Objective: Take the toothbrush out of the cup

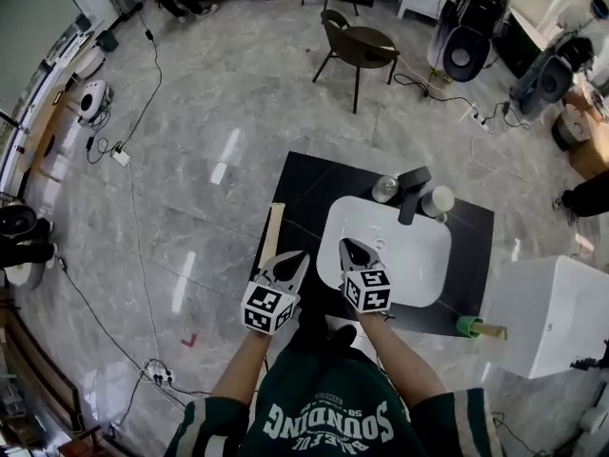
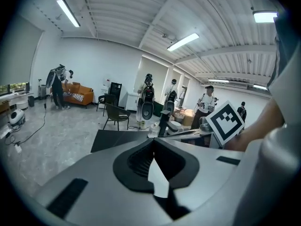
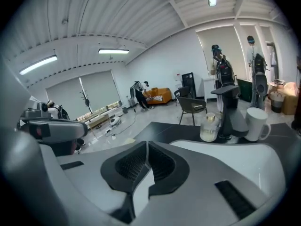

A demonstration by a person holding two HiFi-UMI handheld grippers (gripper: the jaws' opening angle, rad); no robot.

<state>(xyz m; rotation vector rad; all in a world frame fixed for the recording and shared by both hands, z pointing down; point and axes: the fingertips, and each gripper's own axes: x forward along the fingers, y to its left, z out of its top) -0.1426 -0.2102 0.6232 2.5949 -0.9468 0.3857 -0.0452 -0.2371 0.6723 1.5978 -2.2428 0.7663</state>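
Seemingly the cup [image 1: 438, 201] is already empty: the right gripper view shows the white cup [image 3: 256, 124] beside the tap [image 1: 412, 190] with nothing sticking out of it. A pale stick [image 1: 274, 234] lies along the left edge of the black table [image 1: 304, 184]. It may be the toothbrush, though it is too small to be sure.

The left gripper [image 1: 300, 255] hovers just beside that stick with its jaws clenched on nothing. The right gripper [image 1: 350, 246] hangs over the near rim of the sink [image 1: 419, 255], also closed and empty.

The main risk is the stick's place. It sits right at the table's edge, so a sideways sweep of the left gripper could push it onto the floor. If the stick is not the toothbrush, the brush may sit deep in the cup. A shut gripper reaching in could then tip the cup against the jar [image 1: 384, 189].
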